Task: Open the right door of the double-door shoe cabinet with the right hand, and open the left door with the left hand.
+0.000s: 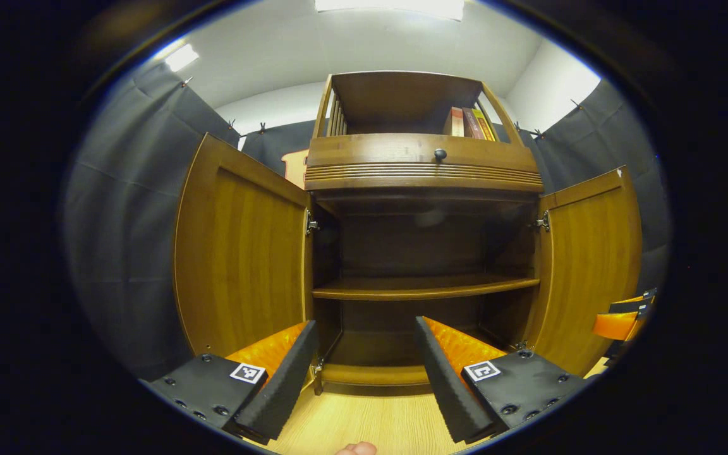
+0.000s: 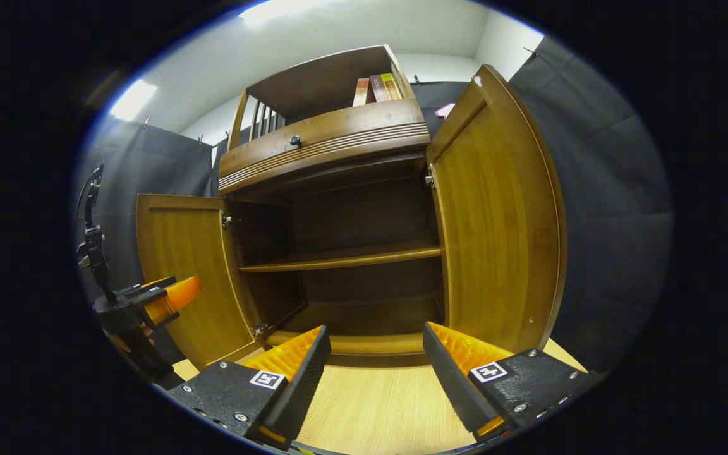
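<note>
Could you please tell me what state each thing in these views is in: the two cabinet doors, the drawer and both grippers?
left door: swung wide open.
right door: swung wide open.
drawer: pushed in, closed.
cabinet shelf: bare, nothing on it.
books: standing upright in the top compartment.
left gripper: open, holding nothing.
right gripper: open, holding nothing.

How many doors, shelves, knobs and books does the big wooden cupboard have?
Open brown wooden doors: 2 (left door, right door)
Brown wooden inner shelf: 1
Small round dark knob: 1
Upright books on top shelf: 3
Total: 7
</note>
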